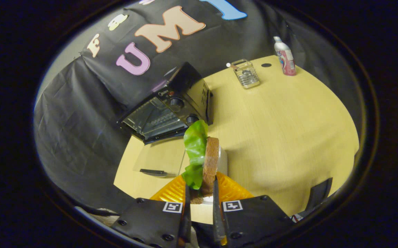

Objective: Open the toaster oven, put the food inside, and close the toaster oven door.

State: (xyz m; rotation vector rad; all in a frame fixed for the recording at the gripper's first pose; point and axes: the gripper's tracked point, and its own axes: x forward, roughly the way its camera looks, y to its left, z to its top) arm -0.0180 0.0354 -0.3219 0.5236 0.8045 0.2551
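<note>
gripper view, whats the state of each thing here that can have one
toaster oven: door open, folded down flat onto the table
sandwich: held upright, lifted above the orange plate
tool: shut on the sandwich, both fingers pressing
glass jar: upright, open top
bottle: upright, capped

A recording booth: black cloth wall (82,113) behind a wooden table (288,137).

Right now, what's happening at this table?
The handheld gripper is shut on a sandwich, bread with lettuce, held upright above an orange plate. Beyond it on the wooden table sits the toaster oven, its glass door already folded down open. The food is not yet inside.
</note>
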